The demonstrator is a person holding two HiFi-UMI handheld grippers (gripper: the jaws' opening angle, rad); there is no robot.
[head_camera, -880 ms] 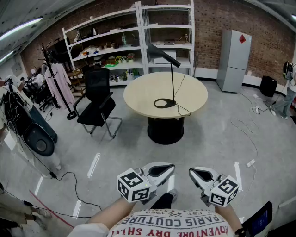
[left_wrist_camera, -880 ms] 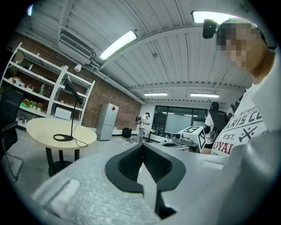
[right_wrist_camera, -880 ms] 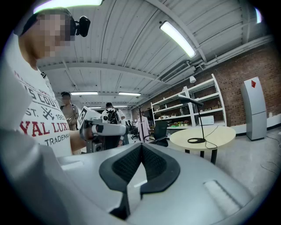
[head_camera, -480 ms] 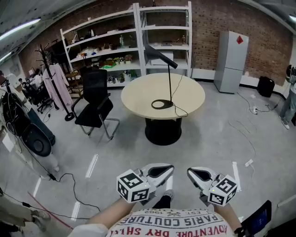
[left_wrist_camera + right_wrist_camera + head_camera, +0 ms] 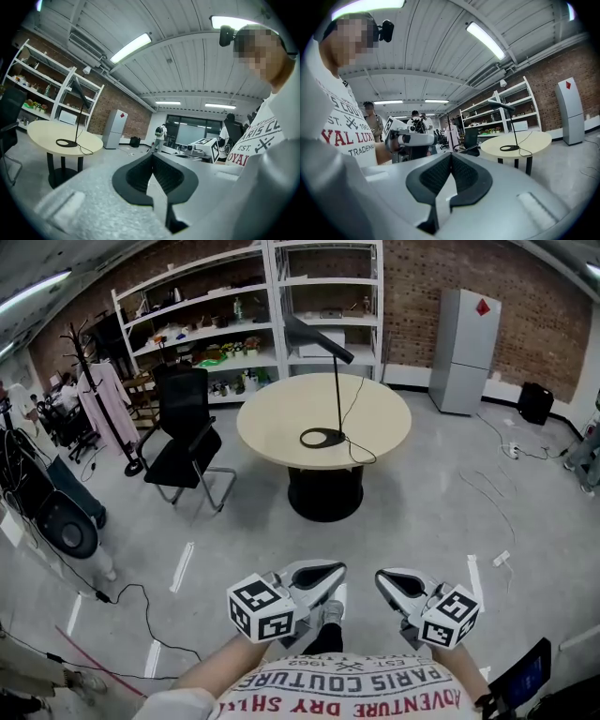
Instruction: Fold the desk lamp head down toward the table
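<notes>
A black desk lamp [image 5: 336, 390] stands on the round beige table [image 5: 272, 418] across the room, its ring base [image 5: 322, 438] on the tabletop. The lamp head [image 5: 319, 338] is raised at the top of the thin stem. Both grippers are close to my body, far from the table. My left gripper [image 5: 321, 574] and right gripper [image 5: 392, 581] are shut with nothing in them. In the left gripper view the jaws [image 5: 152, 159] meet, with the lamp [image 5: 79, 117] far off at the left. In the right gripper view the shut jaws [image 5: 451, 161] point toward the lamp [image 5: 512, 126].
A black office chair [image 5: 187, 437] stands left of the table. White shelves [image 5: 244, 324] and a grey cabinet [image 5: 464, 352] line the brick wall. A coat rack [image 5: 94, 399] is at the left. Cables [image 5: 122, 601] lie on the floor between me and the table.
The table and lamp sit slightly further left and higher in the head view. Both grippers stay shut near my body and have shifted a little left.
</notes>
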